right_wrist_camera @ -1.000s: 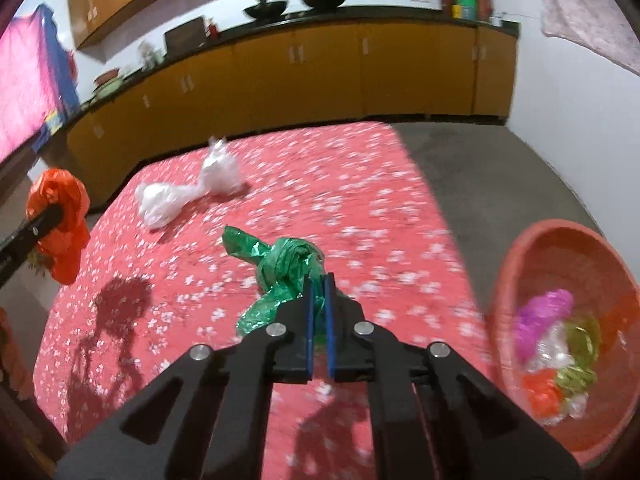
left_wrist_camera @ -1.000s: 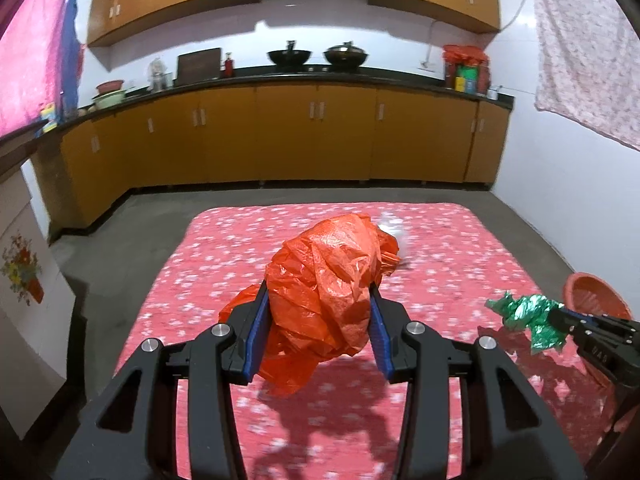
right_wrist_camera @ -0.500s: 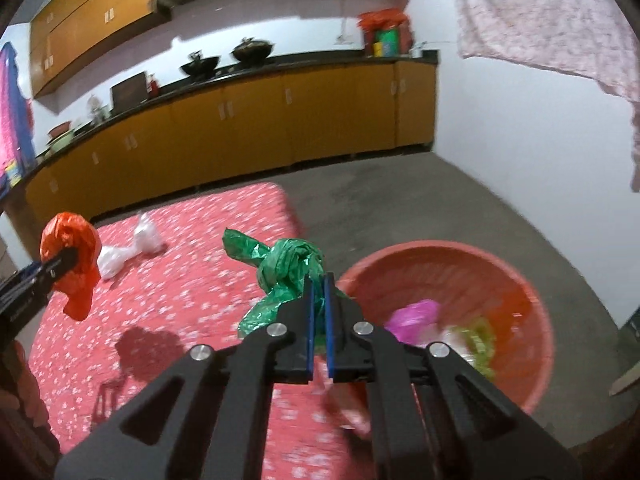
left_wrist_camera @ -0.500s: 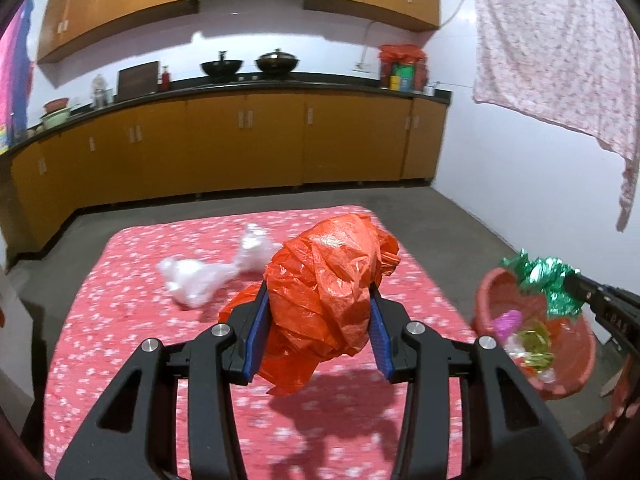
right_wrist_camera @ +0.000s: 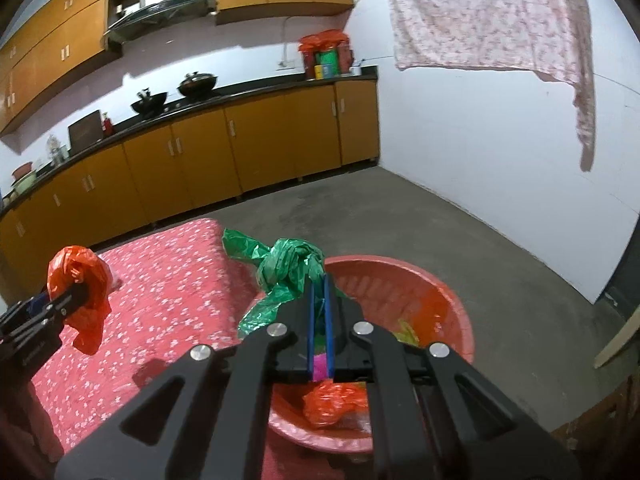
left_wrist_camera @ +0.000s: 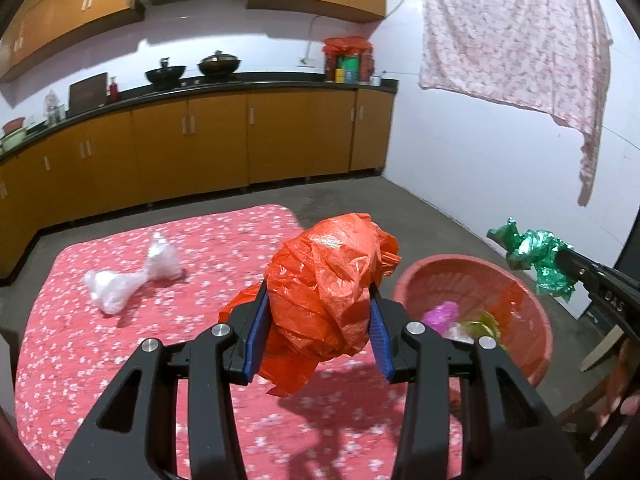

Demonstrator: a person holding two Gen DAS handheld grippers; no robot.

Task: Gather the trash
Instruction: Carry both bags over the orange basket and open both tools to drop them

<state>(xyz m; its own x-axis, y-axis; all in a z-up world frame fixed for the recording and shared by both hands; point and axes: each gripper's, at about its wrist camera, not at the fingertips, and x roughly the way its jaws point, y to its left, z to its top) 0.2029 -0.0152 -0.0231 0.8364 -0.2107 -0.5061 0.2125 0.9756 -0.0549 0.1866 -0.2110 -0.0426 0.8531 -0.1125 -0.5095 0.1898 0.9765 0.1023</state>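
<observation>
Beyond both grippers, orange cabinets (left_wrist_camera: 248,140) line the far wall under a dark counter, and a floral cloth (left_wrist_camera: 516,36) hangs on the white wall at right. Bare grey floor (right_wrist_camera: 400,216) lies open between the cabinets, the wall and the red flowered table (left_wrist_camera: 100,360). The table's far edge and right corner show clearly; a red basin (right_wrist_camera: 420,288) sits just off that corner, lower than the tabletop, with pink, green and orange scraps already in it.

Between the blue pads of the left gripper (left_wrist_camera: 318,324) sits a crumpled orange bag (left_wrist_camera: 328,292), pinched from both sides with the jaws at a middling width and lifted clear of the table near its right edge, beside the basin. The right gripper (right_wrist_camera: 319,320) has its jaws pressed nearly together on a green bag (right_wrist_camera: 286,272), which bunches out ahead of the tips and hangs over the basin's near rim. A knotted white bag (left_wrist_camera: 128,276) lies on the table's far left part, well apart from both grippers.

Letters reading "DAS" (left_wrist_camera: 612,303) show on the right gripper's side in the left view; the tins on the counter are too small to read.
</observation>
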